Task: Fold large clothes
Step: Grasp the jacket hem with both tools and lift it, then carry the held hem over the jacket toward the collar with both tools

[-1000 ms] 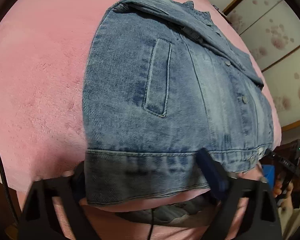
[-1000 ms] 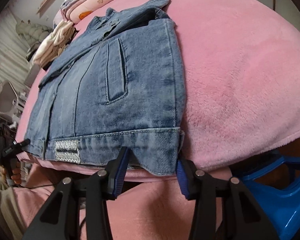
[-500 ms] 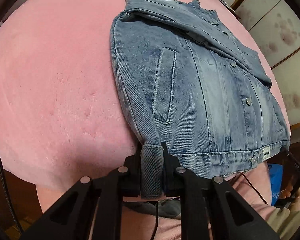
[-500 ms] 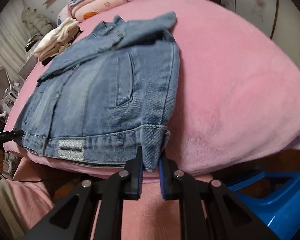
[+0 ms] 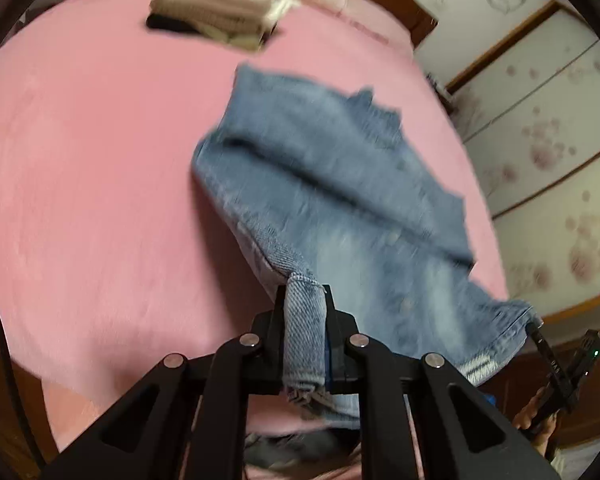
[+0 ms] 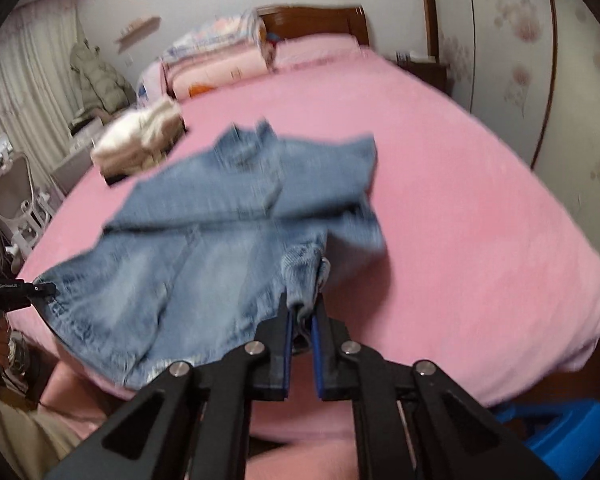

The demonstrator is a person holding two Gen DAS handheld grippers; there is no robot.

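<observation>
Pink bed [image 5: 80, 200] underneath, wardrobe doors [image 5: 548, 152] to one side. Denim jacket [image 5: 340, 184] spread near the foot of the bed, blurred, hem raised at both corners. Left claw [image 5: 305, 336] clamped on one hem corner; right claw [image 6: 302, 328] pinching the other corner. Folded pile [image 6: 140, 140] beyond the collar, just apart from the jacket. Stacked bedding [image 6: 216, 60] at the headboard. Blue stool [image 6: 560, 432] beside the bed.

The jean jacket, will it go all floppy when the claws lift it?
Probably floppy: the jacket sags between the left claw and right claw. It likely holds some shape, since the pinched hem stands thick. It seems fairly heavy.
</observation>
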